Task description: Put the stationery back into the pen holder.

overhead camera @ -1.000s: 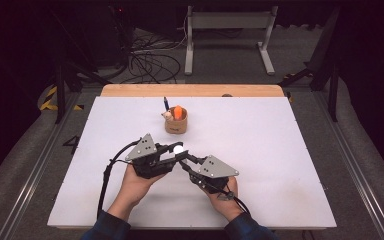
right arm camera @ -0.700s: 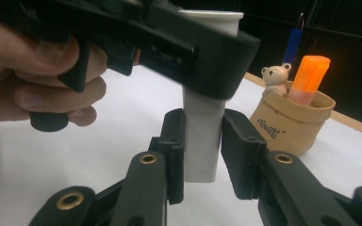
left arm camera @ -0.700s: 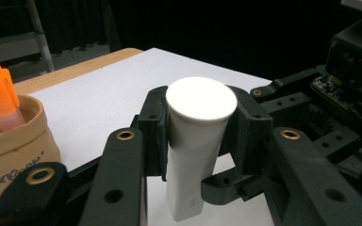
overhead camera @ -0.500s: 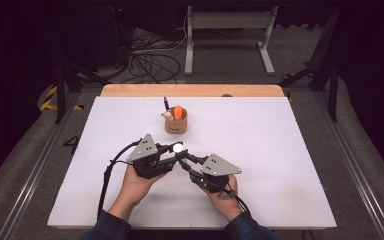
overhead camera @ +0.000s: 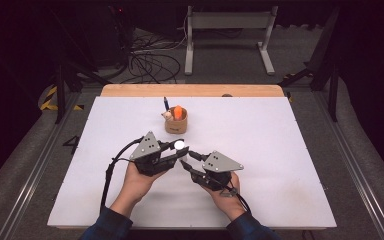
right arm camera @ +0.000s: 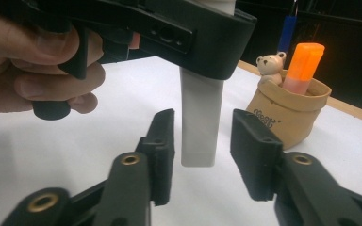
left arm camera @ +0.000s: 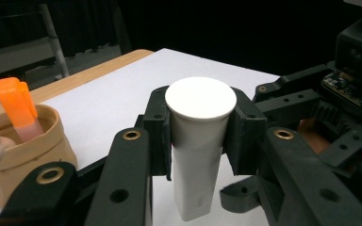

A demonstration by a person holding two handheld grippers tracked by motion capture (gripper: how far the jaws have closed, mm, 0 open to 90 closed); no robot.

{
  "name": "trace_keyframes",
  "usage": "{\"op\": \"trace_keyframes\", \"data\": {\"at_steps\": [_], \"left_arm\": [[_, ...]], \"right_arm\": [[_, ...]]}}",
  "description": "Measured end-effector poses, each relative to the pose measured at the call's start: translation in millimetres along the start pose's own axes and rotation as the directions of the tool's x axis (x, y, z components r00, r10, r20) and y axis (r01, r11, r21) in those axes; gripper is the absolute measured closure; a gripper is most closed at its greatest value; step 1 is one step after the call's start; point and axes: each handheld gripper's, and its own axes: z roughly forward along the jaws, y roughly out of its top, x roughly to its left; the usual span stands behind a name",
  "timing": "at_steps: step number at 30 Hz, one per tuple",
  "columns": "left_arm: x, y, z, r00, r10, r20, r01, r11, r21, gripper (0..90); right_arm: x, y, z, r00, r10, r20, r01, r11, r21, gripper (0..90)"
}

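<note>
The left claw (left arm camera: pixel 199 141) is gripping a white tube (left arm camera: pixel 197 155) just under its cap, holding it upright over the bench (overhead camera: pixel 280 150). The right claw (right arm camera: pixel 202 155) has just been opening; its pads are standing apart from the tube's lower end between them.

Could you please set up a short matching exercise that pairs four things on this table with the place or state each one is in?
Things:
1. white plastic tube with a round cap
2. orange marker
3. left gripper
4. right gripper

Places or states:
A. jaws open on either side of the tube's lower end
B. standing in the tan pouch-shaped holder
C. jaws clamped just under the cap
D. held upright above the white tabletop

Pairs: 1-D, 2-B, 3-C, 4-A
</note>
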Motion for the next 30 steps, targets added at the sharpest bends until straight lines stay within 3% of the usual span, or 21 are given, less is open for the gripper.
{"op": "trace_keyframes", "data": {"at_steps": [7, 14, 21, 23, 30], "left_arm": [[4.3, 1.3, 2.2, 0.9998, -0.014, -0.013, 0.014, 0.9999, 0.006, 66.7], [10.3, 4.9, 4.8, 0.9995, -0.007, -0.030, 0.007, 0.9999, 0.012, 66.7], [17.1, 10.8, 8.9, 0.9986, -0.005, -0.052, 0.006, 1.0000, 0.008, 66.7], [19.6, 13.1, 9.8, 0.9978, 0.015, -0.064, -0.015, 0.9998, 0.010, 66.7], [26.2, 18.1, 12.8, 0.9963, 0.009, -0.086, -0.009, 1.0000, 0.003, 66.7]], "right_arm": [[-5.5, 0.8, -4.8, 0.9997, 0.017, 0.016, -0.017, 0.999, 0.033, 47.9], [-10.8, 1.2, -10.1, 0.9992, 0.034, 0.023, -0.034, 0.999, 0.025, 37.5], [-16.6, -1.1, -17.4, 0.9986, 0.045, 0.028, -0.046, 0.998, 0.032, 31.6], [-18.9, -2.9, -19.9, 0.9981, 0.051, 0.035, -0.052, 0.998, 0.036, 29.9], [-28.3, -7.8, -29.2, 0.9956, 0.083, 0.043, -0.085, 0.996, 0.042, 25.7]]}}
